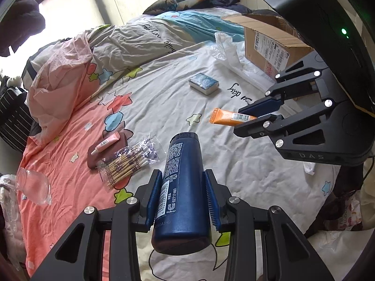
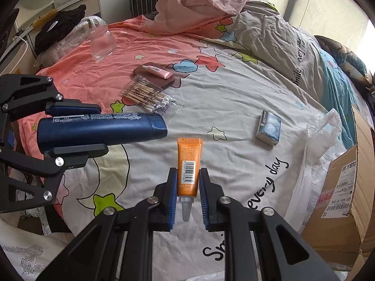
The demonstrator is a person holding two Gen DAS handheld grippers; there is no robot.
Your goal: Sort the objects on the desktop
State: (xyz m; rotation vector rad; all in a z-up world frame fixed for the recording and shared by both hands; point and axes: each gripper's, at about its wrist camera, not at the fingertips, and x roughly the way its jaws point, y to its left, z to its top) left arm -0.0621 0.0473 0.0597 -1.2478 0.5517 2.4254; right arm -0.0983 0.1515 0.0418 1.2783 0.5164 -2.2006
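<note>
My left gripper [image 1: 182,175] is shut on a dark blue bottle [image 1: 180,187] and holds it above the bed; the bottle also shows in the right wrist view [image 2: 100,128]. My right gripper [image 2: 187,175] is shut on an orange tube [image 2: 188,166], cap towards the camera; the tube also shows in the left wrist view [image 1: 229,117]. On the sheet lie a pink tube [image 1: 107,142] on a brown case [image 1: 105,151], a bag of cotton swabs [image 1: 131,161] and a small blue-white box [image 1: 203,83].
A clear glass flask [image 2: 102,42] stands on the pink part of the sheet. An open cardboard box [image 1: 269,44] and a white plastic bag [image 2: 321,135] lie at the bed's side. A crumpled duvet [image 2: 206,2] is piled at the back.
</note>
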